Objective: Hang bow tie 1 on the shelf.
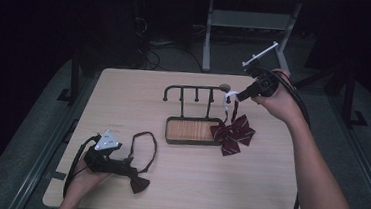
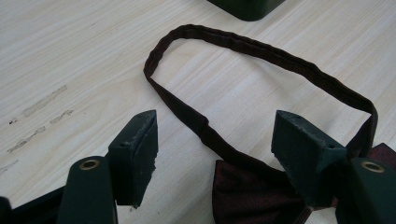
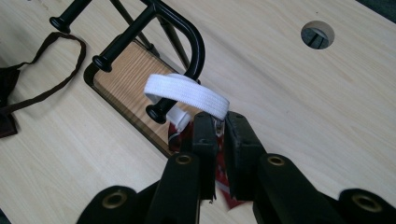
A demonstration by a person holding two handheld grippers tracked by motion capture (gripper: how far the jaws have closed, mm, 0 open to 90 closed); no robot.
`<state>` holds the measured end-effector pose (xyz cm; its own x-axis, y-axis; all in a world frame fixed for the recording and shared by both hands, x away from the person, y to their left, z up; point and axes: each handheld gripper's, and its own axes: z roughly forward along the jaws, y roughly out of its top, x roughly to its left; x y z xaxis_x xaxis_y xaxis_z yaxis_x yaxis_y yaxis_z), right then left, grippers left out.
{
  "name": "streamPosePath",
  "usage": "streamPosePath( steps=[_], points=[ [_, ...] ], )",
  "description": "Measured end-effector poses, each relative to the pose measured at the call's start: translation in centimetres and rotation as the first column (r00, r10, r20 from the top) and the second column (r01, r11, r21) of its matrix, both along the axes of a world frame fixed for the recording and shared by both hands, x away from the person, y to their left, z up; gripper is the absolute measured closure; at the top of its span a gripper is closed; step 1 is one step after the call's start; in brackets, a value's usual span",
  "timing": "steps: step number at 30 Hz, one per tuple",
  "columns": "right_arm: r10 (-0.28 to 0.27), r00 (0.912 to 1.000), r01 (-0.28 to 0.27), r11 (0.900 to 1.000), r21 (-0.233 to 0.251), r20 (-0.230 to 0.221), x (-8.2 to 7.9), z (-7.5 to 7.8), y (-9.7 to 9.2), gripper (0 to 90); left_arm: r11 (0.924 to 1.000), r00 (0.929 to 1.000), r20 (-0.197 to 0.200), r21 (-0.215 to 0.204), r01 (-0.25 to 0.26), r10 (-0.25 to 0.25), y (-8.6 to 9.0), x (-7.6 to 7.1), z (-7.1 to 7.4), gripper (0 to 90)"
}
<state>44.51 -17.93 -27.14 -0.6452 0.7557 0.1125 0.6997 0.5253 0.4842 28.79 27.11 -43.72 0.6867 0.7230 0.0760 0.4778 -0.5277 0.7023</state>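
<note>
The right gripper (image 3: 215, 122) has its jaws nearly together, pinched on the white band (image 3: 187, 92) of the striped bow (image 1: 233, 132); whether the pads grip the elastic itself or the cloth just behind it is hard to tell, since the jaws cover that spot. The band loops over the end peg of the black rack (image 1: 194, 91), at the table's (image 1: 124, 94) one o'clock. In the right gripper view most of the bow is hidden behind the jaws, with only slivers of red showing. In the high view it hangs against the tray's (image 1: 192, 130) three o'clock edge. The left gripper (image 2: 215, 154) stands wide apart at seven o'clock, straddling the dark bow tie (image 2: 252, 196), whose knot is cut off at the frame's bottom edge. Its strap (image 2: 261, 49) lies in a loop toward twelve o'clock.
</note>
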Motion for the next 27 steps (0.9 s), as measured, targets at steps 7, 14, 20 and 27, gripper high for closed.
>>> streamPosePath(
  steps=[7,14,20,27],
  points=[
    [-0.004,1.0000,0.005,0.9998,0.019,-0.006,0.1,-0.5,-0.2,81.7,1.0000,1.0000,0.000,-0.001,0.000,0.000,-0.1,0.0,-0.1,32.2],
    [0.014,0.9997,-0.013,0.9989,0.044,-0.021,-0.3,-1.2,-0.5,78.1,1.0000,1.0000,-0.001,-0.003,-0.002,0.002,-0.1,0.0,-0.1,32.1],
    [0.031,0.9991,-0.029,0.9971,0.071,-0.029,-1.0,-1.7,-0.9,76.2,1.0000,1.0000,-0.010,0.000,-0.002,0.002,-0.2,-0.1,-0.1,32.1],
    [0.040,0.9980,-0.036,0.9960,0.082,-0.048,-1.6,-2.6,-1.5,73.3,1.0000,0.9999,-0.011,-0.001,-0.006,0.006,-0.3,-0.1,-0.2,32.1]
  ],
)
